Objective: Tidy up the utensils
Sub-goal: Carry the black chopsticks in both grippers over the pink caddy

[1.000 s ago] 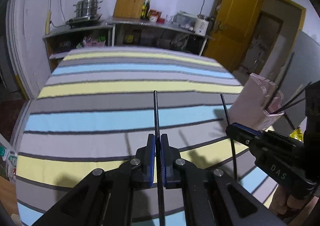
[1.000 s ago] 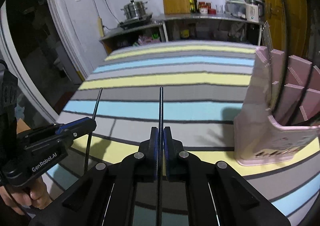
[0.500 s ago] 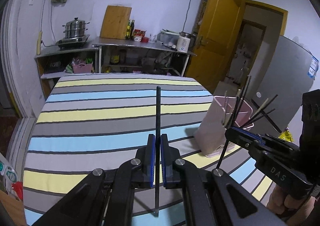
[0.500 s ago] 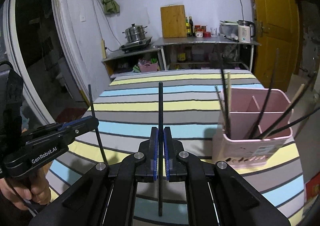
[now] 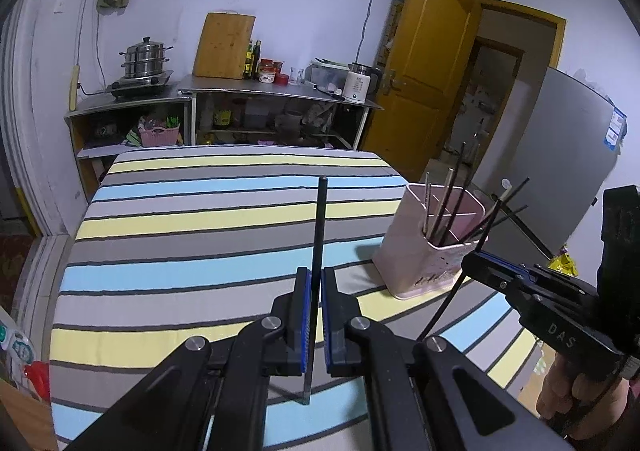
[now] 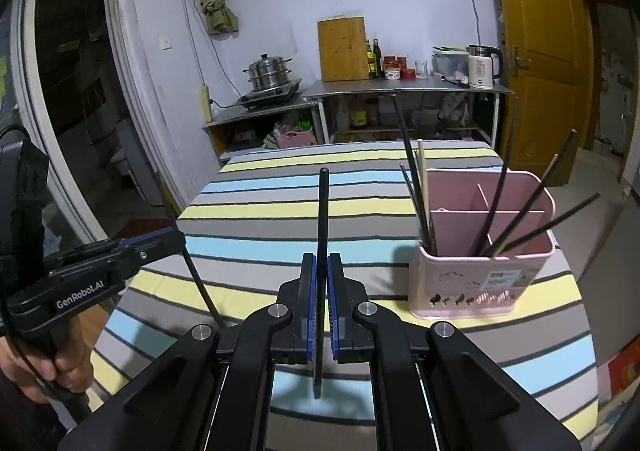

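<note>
Left wrist view has my left gripper [image 5: 316, 315] pinching one black chopstick [image 5: 318, 251] that stands close to upright above the striped tablecloth [image 5: 200, 211]. My right gripper [image 6: 322, 303] is pressed together the same way on its own black chopstick [image 6: 322, 235]. The pink utensil holder [image 6: 480, 275] sits near the table's right edge, already bristling with dark chopsticks and a pale one, splayed out at all angles across its compartments.

What worries me from here: both sticks are gripped somewhere along their length, with a good bit hanging below the fingers. If I swing either toward the holder, that lower end could catch the rim and twist in the pads, or knock the leaning sticks already inside. The holder looks light and sits close to the edge, so I reckon a sideways bump might tip it or shove it off. Both grippers heading for the same holder at once could also clash.

Readable writing: "GenRobot.AI" on the left gripper's side in the right wrist view, "DAS" on the right gripper's body in the left wrist view. The sticker on the holder is too small to read.
</note>
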Available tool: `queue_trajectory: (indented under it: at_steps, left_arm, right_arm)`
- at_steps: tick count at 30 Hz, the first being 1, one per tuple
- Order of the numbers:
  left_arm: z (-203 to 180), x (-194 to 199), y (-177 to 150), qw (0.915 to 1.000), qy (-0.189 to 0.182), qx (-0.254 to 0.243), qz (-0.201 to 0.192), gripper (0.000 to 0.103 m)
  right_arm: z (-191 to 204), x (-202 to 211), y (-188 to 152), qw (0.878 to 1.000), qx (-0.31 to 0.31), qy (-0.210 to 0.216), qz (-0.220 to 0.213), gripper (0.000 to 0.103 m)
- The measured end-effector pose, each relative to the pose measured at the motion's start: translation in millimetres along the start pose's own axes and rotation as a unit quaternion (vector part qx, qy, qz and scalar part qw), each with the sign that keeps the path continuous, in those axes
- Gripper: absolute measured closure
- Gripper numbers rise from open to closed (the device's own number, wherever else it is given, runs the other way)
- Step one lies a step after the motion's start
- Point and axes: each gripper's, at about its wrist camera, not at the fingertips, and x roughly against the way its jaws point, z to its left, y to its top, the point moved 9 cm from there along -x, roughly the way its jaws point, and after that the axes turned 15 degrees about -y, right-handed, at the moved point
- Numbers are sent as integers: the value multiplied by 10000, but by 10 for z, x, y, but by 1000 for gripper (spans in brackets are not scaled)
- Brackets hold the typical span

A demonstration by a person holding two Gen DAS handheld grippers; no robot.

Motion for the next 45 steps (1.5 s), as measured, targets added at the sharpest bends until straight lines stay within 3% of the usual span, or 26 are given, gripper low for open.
queue_trajectory:
  at_steps: [7, 22, 33, 45]
  left_arm:
    - [-66, 82, -27, 10000, 5, 8, 87, 98]
    - [-692, -200, 169, 9976, -635, -225, 173, 98]
    - [-1262, -463, 639, 9916, -1170, -543, 39, 98]
    - [-1425, -657, 1267, 9889, -1305, -598, -375, 98]
  right_arm:
    - [-91, 141, -55, 10000, -55, -41, -34, 97]
    - [-667, 443, 65, 9973, -520, -364, -356, 97]
    - [-1183, 624, 484, 9909, -874, -665, -775, 97]
    - [-1315, 697, 1048, 9827, -953, -800, -1372, 98]
